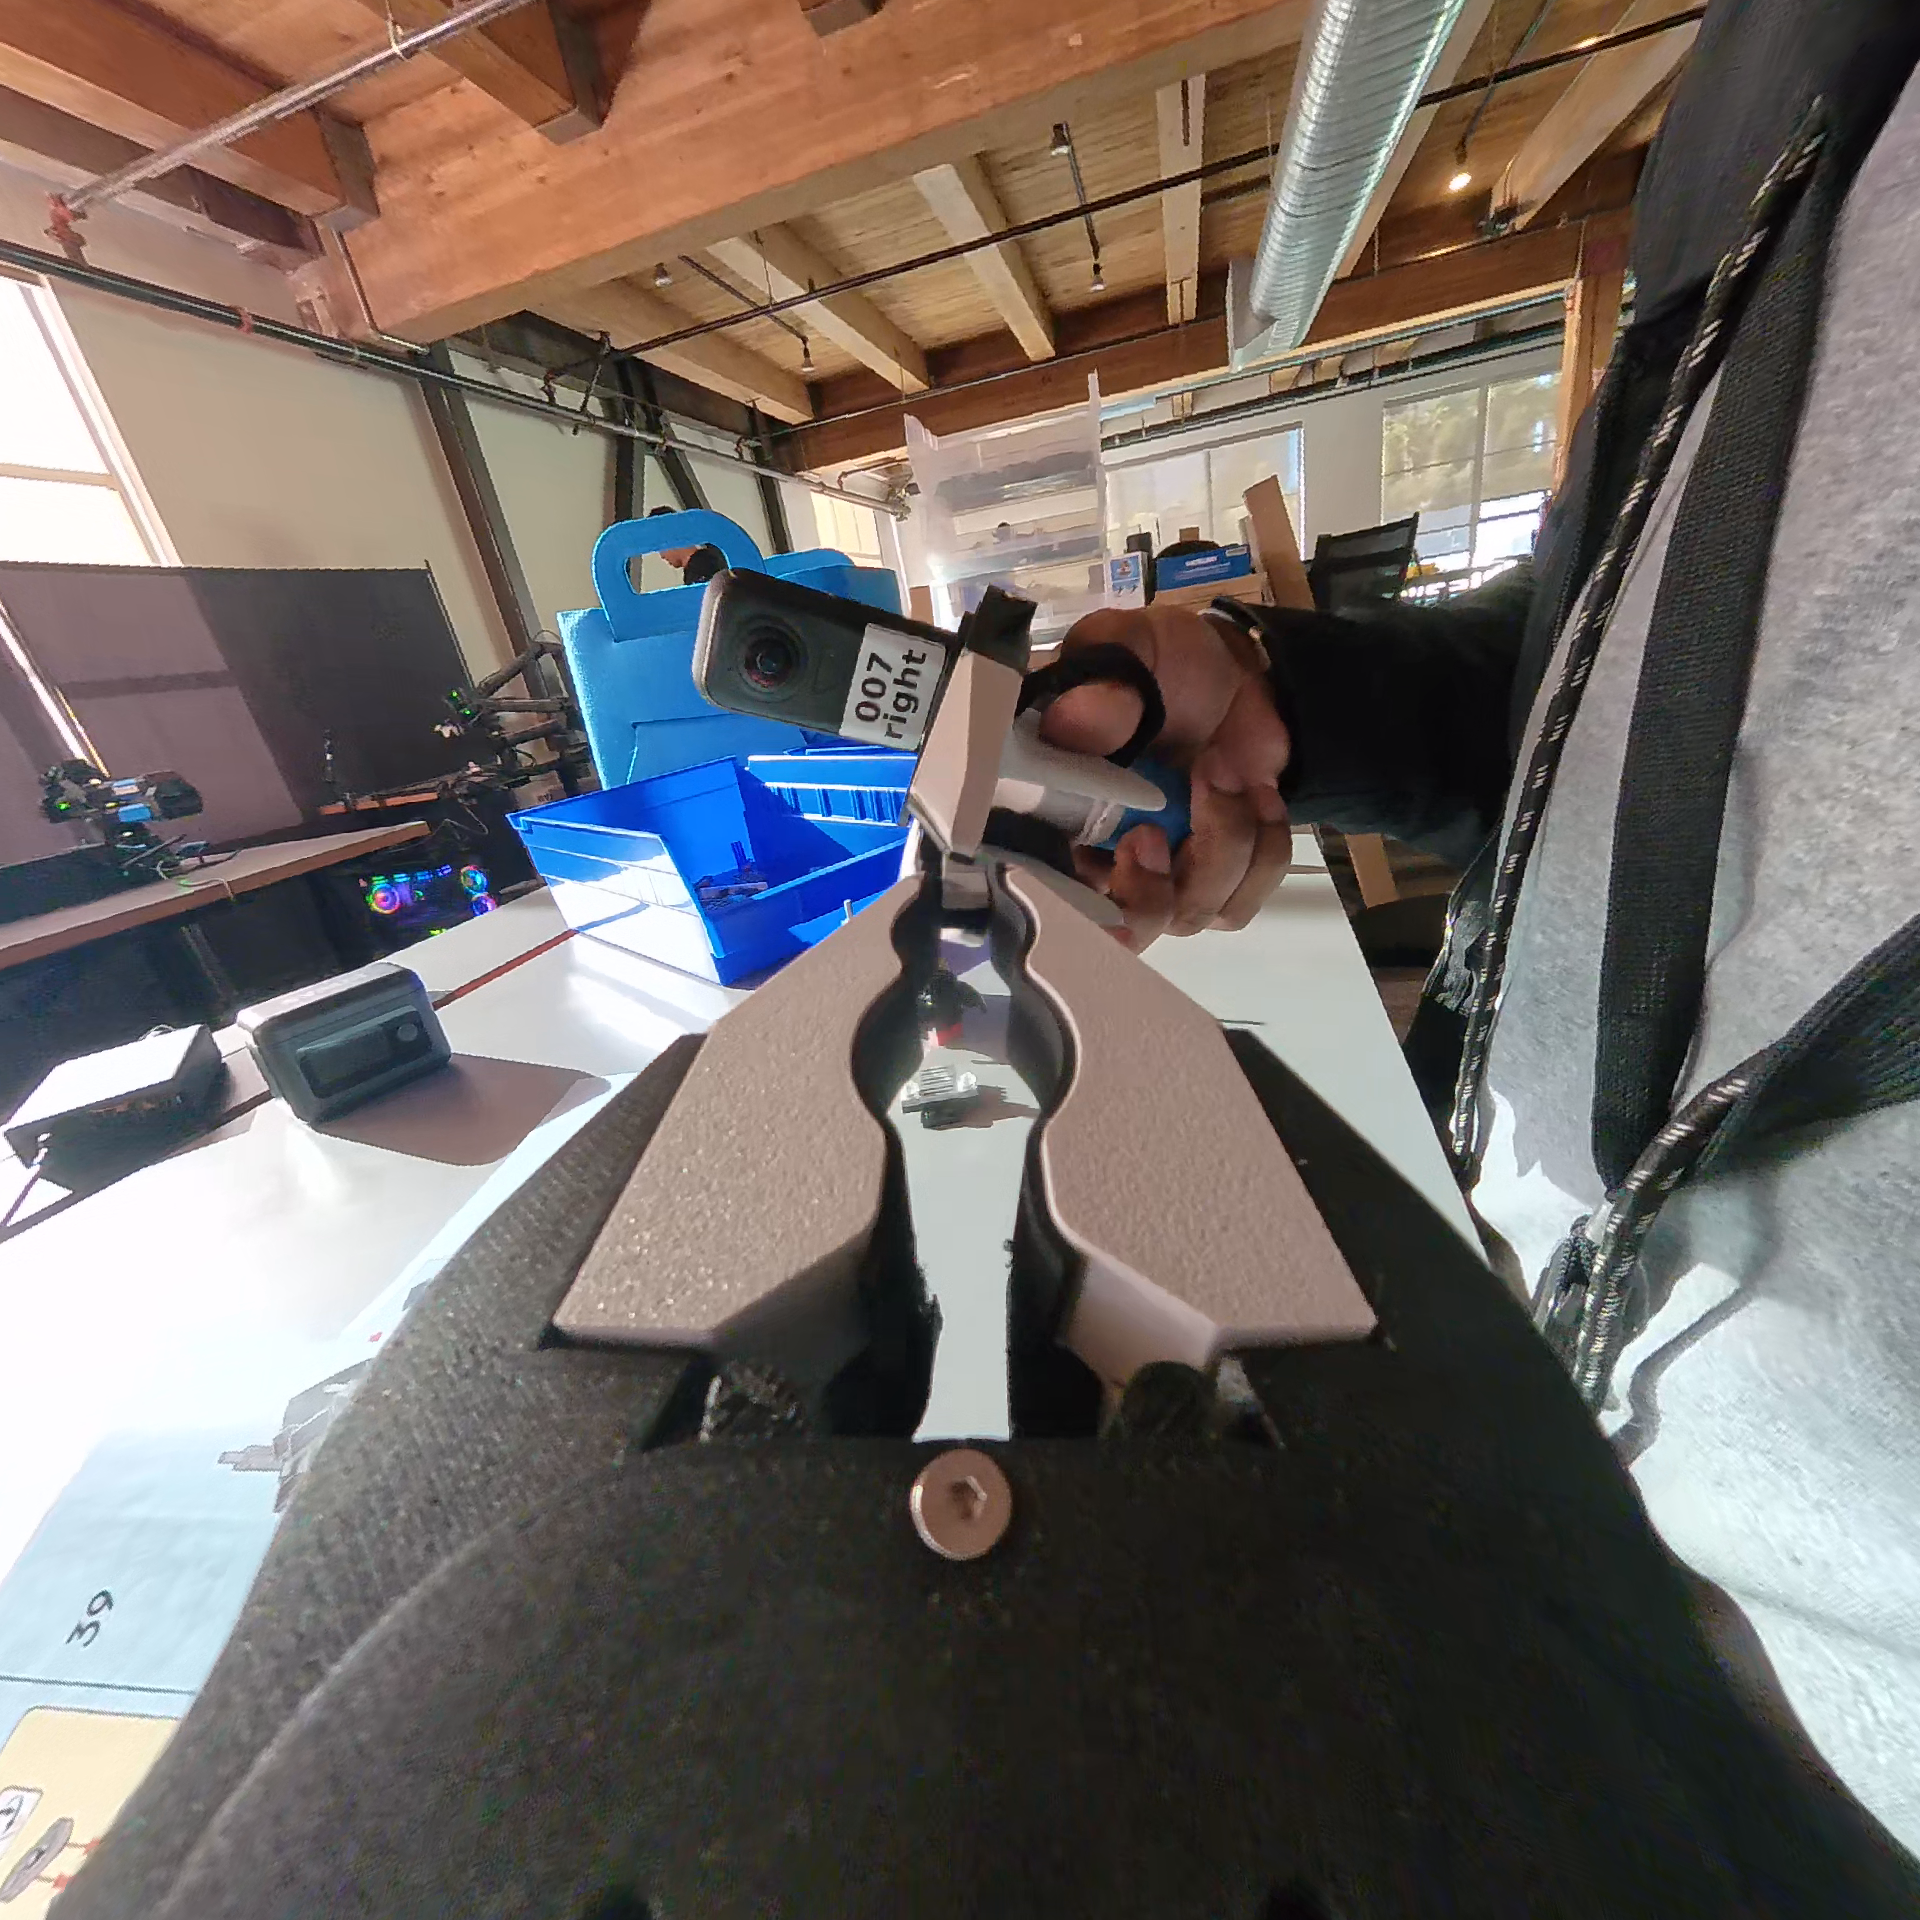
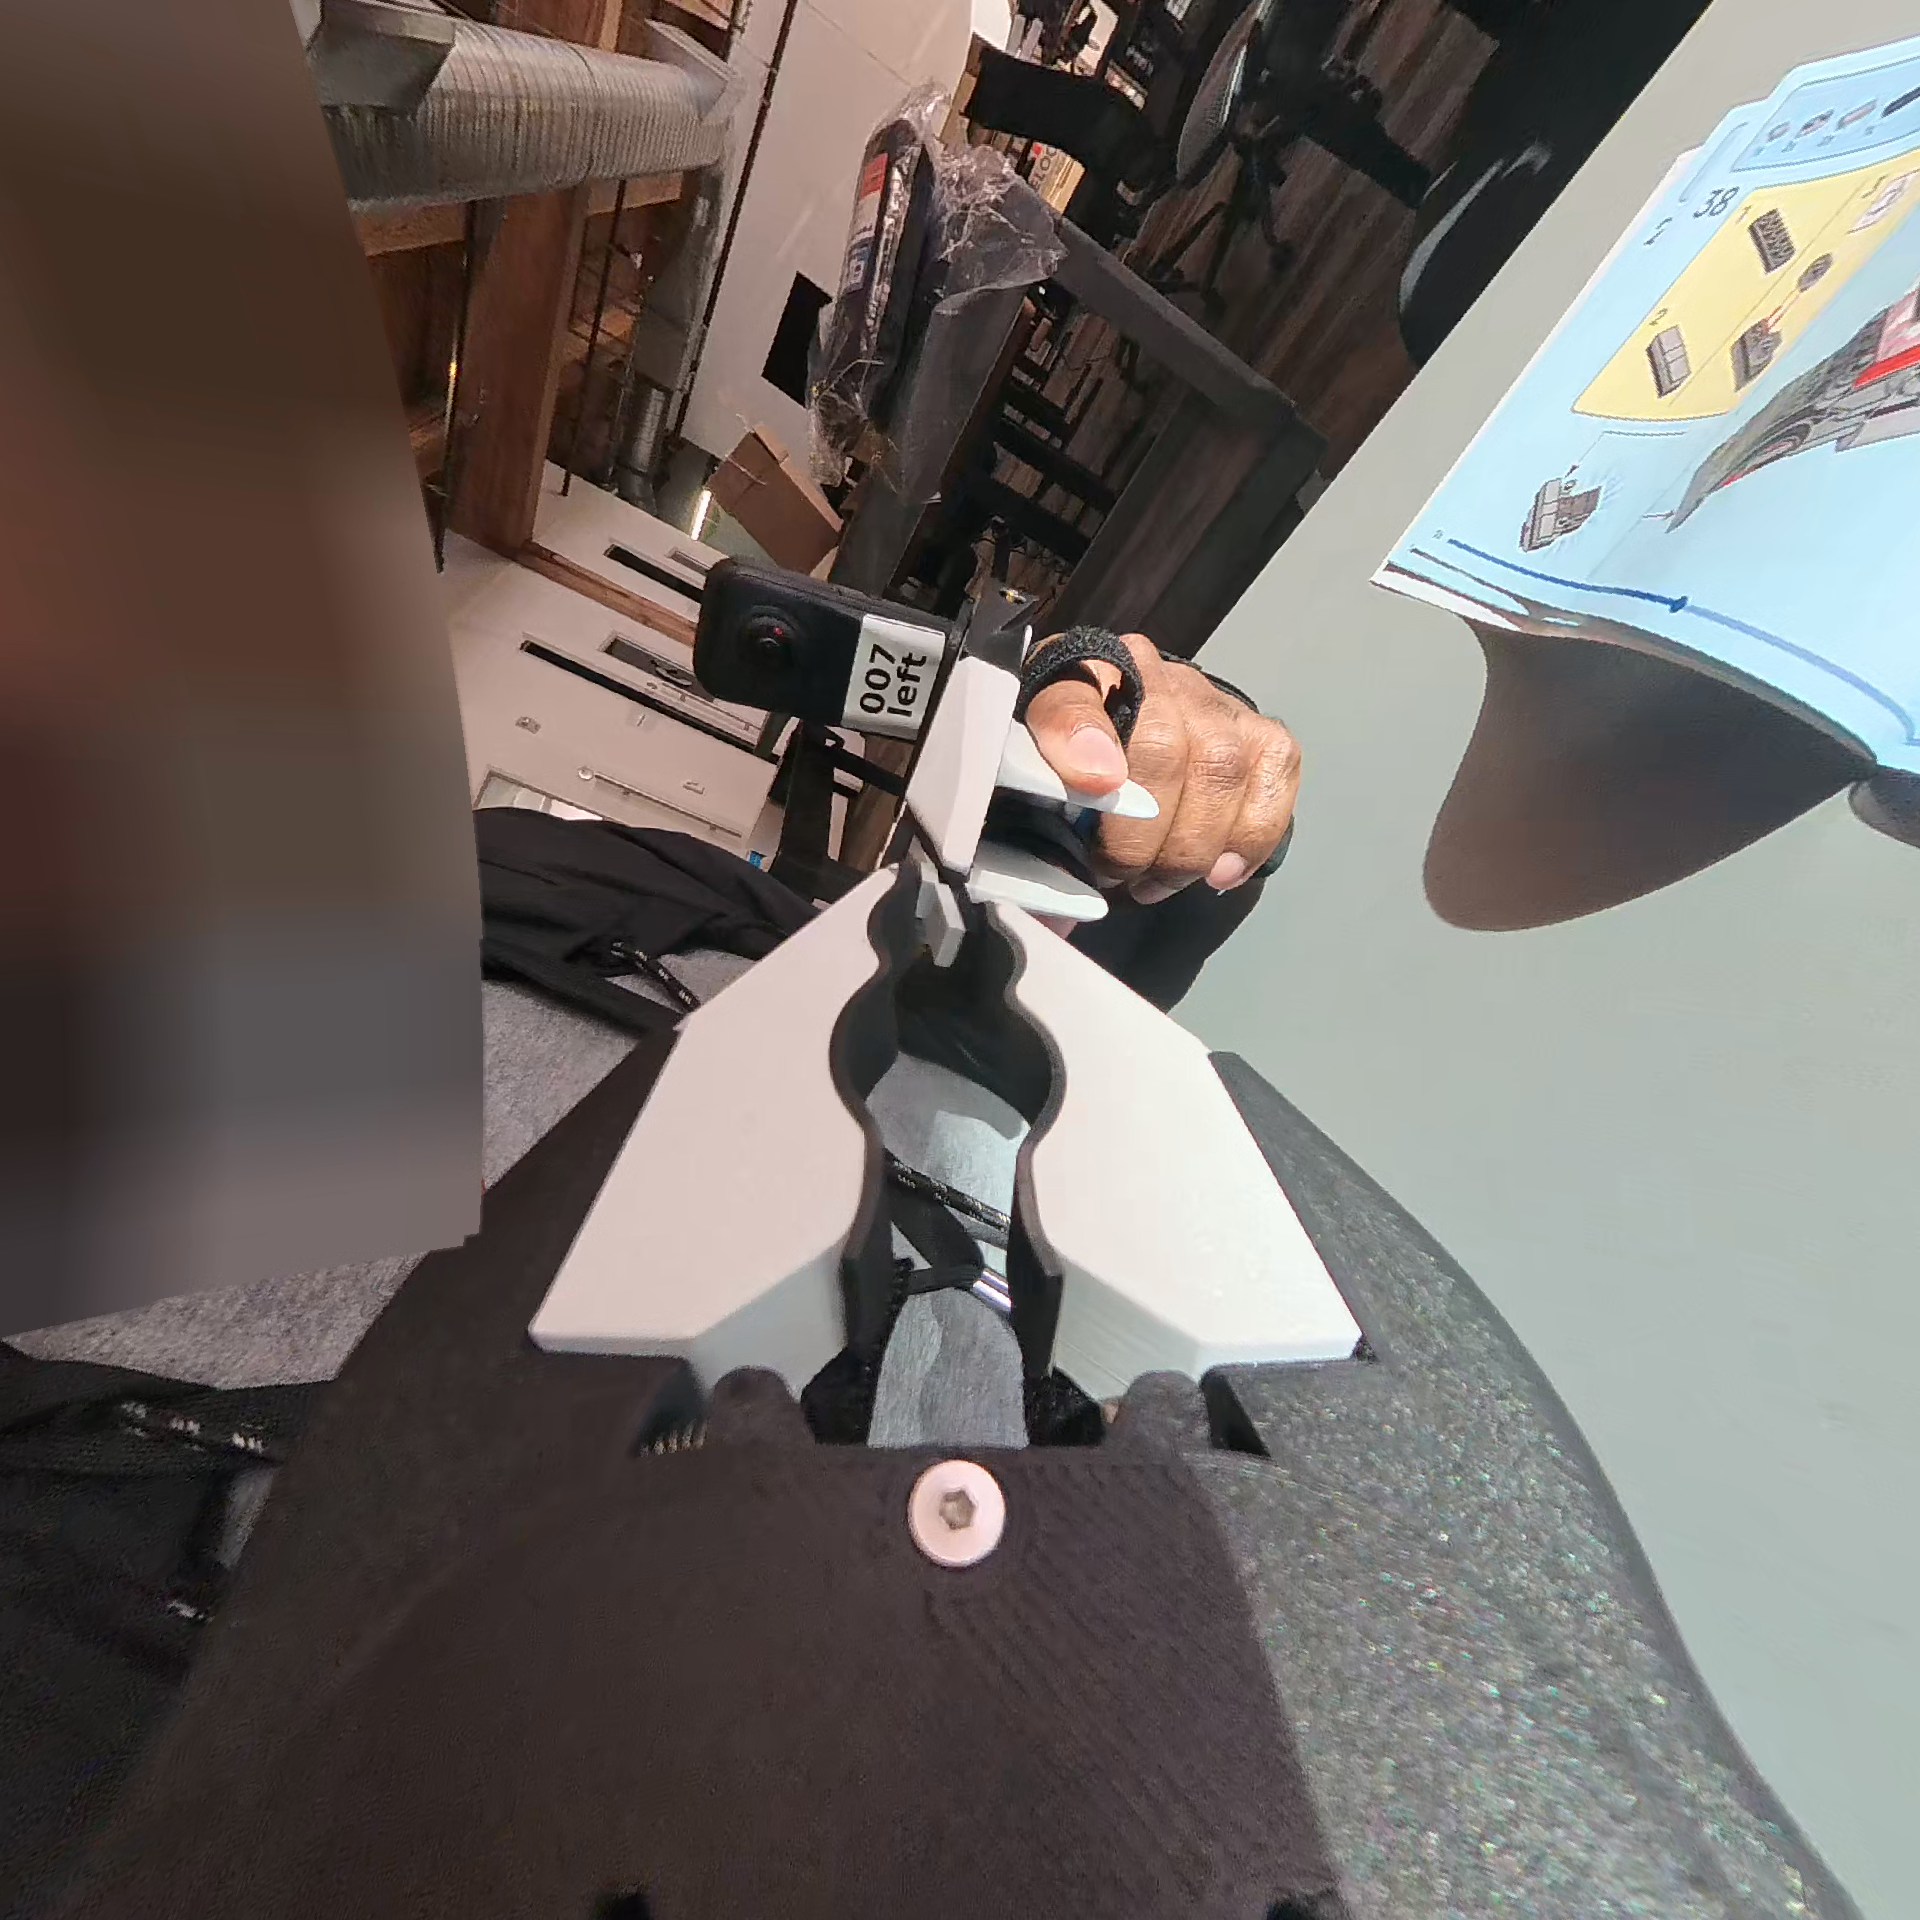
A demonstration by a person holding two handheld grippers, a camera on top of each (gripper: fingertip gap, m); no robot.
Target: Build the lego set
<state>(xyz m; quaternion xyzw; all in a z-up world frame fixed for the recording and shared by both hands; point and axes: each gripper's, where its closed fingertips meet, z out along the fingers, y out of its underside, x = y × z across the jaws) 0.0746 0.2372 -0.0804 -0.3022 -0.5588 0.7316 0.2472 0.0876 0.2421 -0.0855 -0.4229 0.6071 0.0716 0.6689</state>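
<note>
In the left wrist view my left gripper [image 1: 961, 902] is shut on a small dark lego piece [image 1: 962, 914] held above the white table [image 1: 1247, 987]. The right gripper [image 1: 958, 868] comes from the far side, tip to tip with it. In the right wrist view my right gripper [image 2: 938, 902] is shut on a small grey lego piece [image 2: 941, 923], and the left gripper [image 2: 928, 871] meets it there. Where the two pieces touch is hidden by the fingers. Loose lego parts [image 1: 940, 1086] lie on the table under the grippers.
A blue parts bin [image 1: 665, 873] and a blue felt bag [image 1: 644, 665] stand at the back of the table. Two black devices [image 1: 343, 1039] lie at the left. The instruction booklet [image 2: 1662, 416] lies open on the table. The person's torso [image 1: 1714, 935] is close on the right. Both grippers' tips are close together, under 4 cm apart.
</note>
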